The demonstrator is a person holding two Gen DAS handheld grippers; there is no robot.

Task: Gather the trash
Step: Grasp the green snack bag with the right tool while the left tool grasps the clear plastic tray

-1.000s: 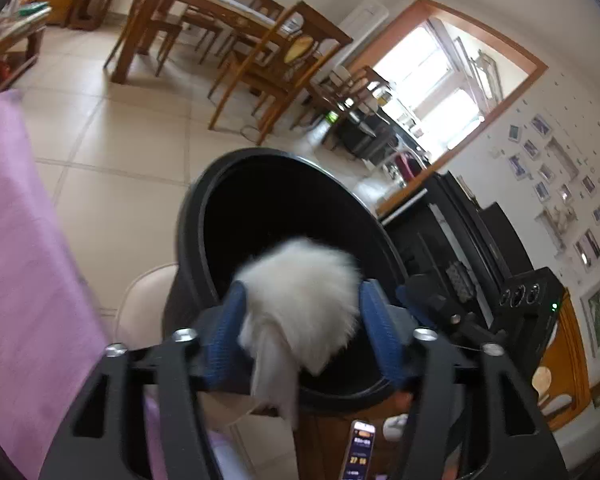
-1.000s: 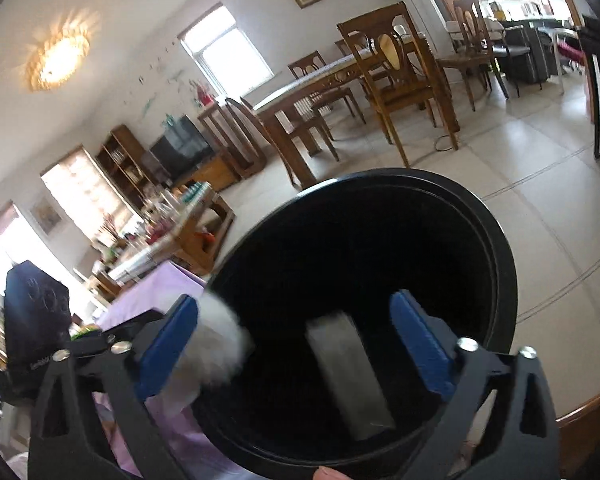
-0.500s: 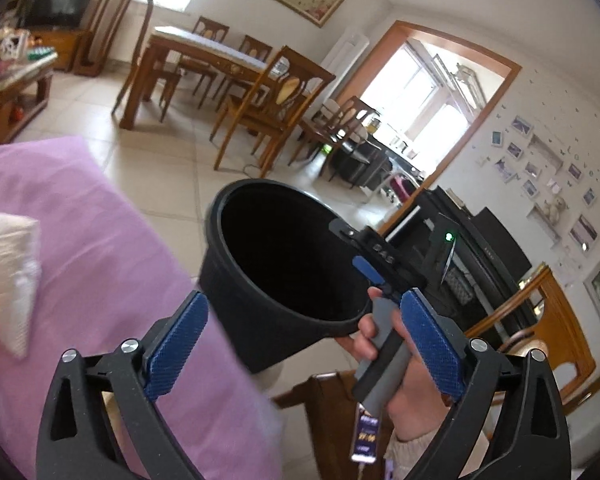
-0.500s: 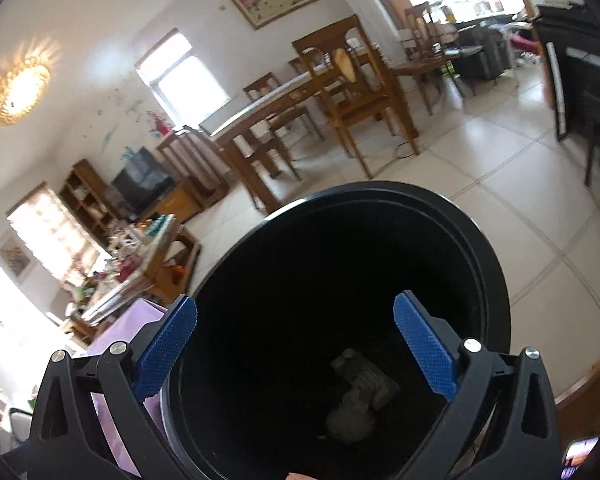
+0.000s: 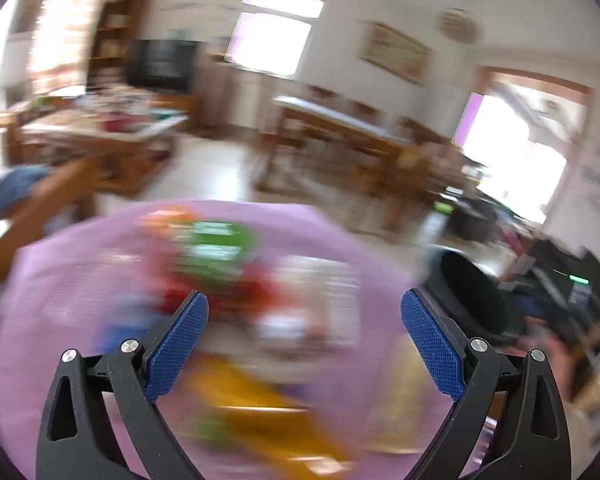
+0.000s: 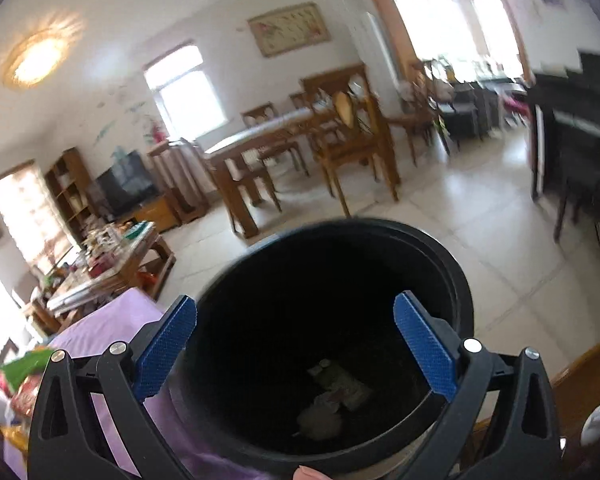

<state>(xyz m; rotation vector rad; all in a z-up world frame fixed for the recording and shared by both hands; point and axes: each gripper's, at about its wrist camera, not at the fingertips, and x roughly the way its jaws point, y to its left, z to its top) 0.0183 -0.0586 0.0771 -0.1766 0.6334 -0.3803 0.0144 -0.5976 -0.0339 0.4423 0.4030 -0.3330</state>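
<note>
Purple-clothed desk (image 5: pixel 60 280) beneath left gripper (image 5: pixel 304 320), released, empty; blurred wrappers (image 5: pixel 220 248) ahead. Settle over one piece before clenching. Right gripper (image 6: pixel 296 340) spread over black bin (image 6: pixel 456 280), grasp unclear.

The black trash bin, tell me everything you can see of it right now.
The black trash bin is a round, open-topped bucket that looks like matte plastic with a thick rolled rim. It stands upright past the edge of the purple tablecloth, over the tiled floor. Crumpled pale trash lies at its dark bottom. The right gripper hangs open above its mouth. A fingertip shows at its near rim.
</note>
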